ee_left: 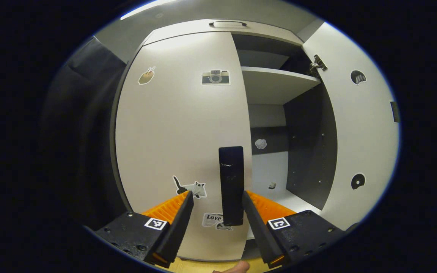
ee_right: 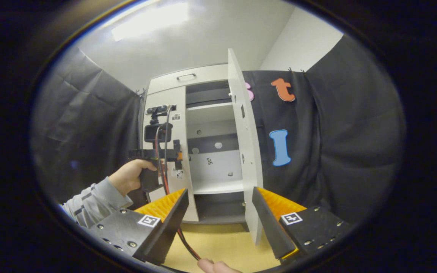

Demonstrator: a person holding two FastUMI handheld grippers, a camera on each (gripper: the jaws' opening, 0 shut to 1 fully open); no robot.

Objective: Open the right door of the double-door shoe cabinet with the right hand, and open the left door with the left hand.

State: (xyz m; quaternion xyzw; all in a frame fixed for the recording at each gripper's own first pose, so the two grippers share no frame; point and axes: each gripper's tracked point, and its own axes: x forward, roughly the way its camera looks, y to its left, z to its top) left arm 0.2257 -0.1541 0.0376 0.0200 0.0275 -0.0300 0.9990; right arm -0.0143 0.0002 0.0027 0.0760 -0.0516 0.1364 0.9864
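The left gripper [ee_left: 217, 212], fingers spread, faces the closed left door's [ee_left: 180, 144] handle [ee_left: 231, 185] at 12 o'clock. The right gripper [ee_right: 218, 216] is spread too, empty; the right door [ee_right: 247, 151] stands open.

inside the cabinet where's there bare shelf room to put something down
The upper shelf, behind the open right door, looks bare. The lower shelf is mostly free apart from a small object near the back. The left door is shut, with the left gripper crowding its handle.

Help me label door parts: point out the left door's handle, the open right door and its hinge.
handle [ee_left: 231, 182]: left gripper view, middle of the bar.
right door [ee_left: 359, 132]: left gripper view, inner face.
hinge [ee_left: 318, 63]: left gripper view, metal arm at the door's top.
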